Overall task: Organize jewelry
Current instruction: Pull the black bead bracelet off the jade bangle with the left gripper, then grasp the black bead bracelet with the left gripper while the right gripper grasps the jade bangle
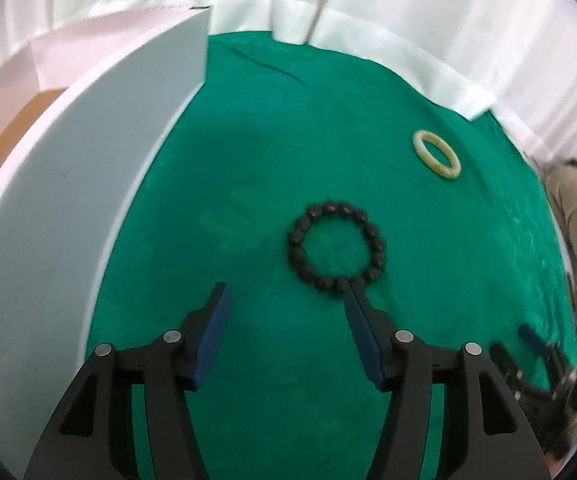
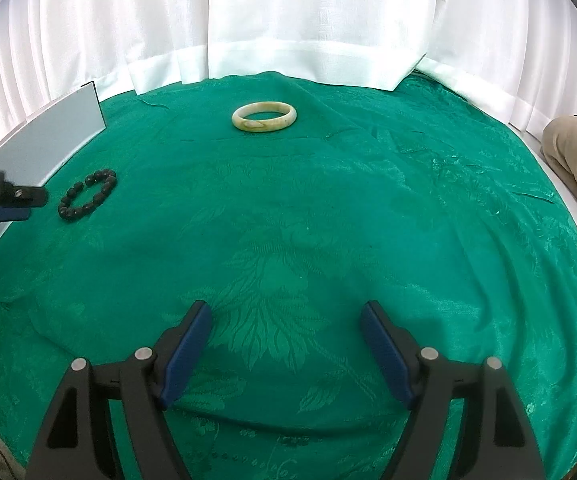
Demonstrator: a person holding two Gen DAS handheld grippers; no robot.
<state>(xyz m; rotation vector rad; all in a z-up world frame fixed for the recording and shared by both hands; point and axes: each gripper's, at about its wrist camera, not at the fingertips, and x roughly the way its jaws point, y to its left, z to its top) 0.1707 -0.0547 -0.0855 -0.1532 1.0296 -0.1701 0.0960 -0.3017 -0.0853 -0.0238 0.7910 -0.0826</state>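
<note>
A dark beaded bracelet (image 1: 337,247) lies flat on the green cloth (image 1: 248,160), just ahead and to the right of my left gripper (image 1: 286,290). The left gripper is open and empty; its right fingertip (image 1: 348,290) is at the bracelet's near edge. A pale cream bangle (image 1: 436,154) lies farther right. In the right wrist view the bangle (image 2: 264,116) lies far ahead and the beaded bracelet (image 2: 87,195) at the left, beside the left gripper (image 2: 8,202). My right gripper (image 2: 286,310) is open and empty above the cloth.
A white open box (image 1: 68,180) with a brown inside stands left of the beaded bracelet; its wall also shows in the right wrist view (image 2: 48,140). White curtains (image 2: 288,20) hang behind the table. A person's tan-clothed leg (image 2: 576,152) is at the right edge.
</note>
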